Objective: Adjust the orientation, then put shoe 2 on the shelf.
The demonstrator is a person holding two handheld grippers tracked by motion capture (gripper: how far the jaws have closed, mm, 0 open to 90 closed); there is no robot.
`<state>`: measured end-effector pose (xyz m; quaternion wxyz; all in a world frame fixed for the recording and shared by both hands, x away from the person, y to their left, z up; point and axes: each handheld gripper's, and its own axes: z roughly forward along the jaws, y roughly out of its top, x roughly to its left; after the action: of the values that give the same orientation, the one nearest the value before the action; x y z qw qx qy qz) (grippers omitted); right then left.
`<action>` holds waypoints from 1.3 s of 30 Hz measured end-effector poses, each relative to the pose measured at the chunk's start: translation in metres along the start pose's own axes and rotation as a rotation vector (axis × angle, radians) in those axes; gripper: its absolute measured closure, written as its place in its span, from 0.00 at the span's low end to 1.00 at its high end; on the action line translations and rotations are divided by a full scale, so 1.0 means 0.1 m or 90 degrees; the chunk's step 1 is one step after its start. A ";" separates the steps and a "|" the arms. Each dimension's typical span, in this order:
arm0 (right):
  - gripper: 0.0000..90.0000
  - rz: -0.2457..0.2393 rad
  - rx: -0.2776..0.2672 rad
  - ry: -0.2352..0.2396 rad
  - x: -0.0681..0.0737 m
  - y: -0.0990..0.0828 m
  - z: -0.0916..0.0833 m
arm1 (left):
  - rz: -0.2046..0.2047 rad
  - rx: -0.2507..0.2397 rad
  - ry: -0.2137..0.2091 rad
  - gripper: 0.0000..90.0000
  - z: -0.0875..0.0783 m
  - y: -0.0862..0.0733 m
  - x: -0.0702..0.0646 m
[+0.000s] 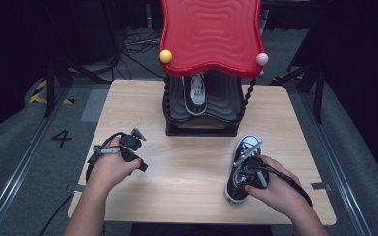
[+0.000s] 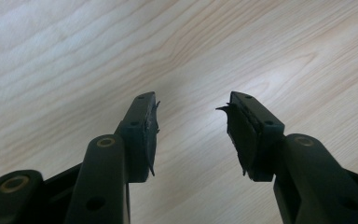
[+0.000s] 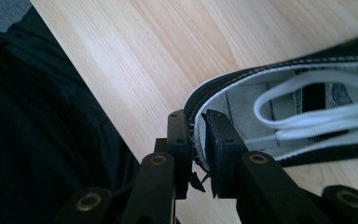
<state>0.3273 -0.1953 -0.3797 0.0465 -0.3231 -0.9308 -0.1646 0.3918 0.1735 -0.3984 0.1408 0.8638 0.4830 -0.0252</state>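
Since everything hinges on the shoe, quick rundown:
shoe: black sneaker [image 1: 243,169] lying flat, heel rim pinched in the right gripper [image 3: 196,140]
long axis: toe points away from that gripper, toward the shoe rack [image 1: 204,105]
left gripper [image 2: 191,130]: jaws apart, nothing in them, well off to the side over the table [image 1: 187,172]
nearer hand: right, obviously

Pale, matt wood-grain table [image 1: 192,172] carries a black cloth sneaker [image 1: 242,169] with white rubber edging and woven white laces. At twelve o'clock, a glossy red plastic rack top [image 1: 211,34], rippled, sits above a dark ribbed shelf [image 1: 226,101]. Matt black gripper pads [image 2: 145,135] look frayed.
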 end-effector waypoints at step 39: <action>0.68 0.190 -0.081 -0.036 -0.52 -0.15 0.10 | -0.035 -0.003 -0.006 0.55 0.00 -0.16 0.11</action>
<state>0.3590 -0.2336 -0.4036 0.0235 -0.4645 -0.8611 -0.2053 0.3838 0.1909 -0.4035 0.1447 0.8497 0.5061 -0.0319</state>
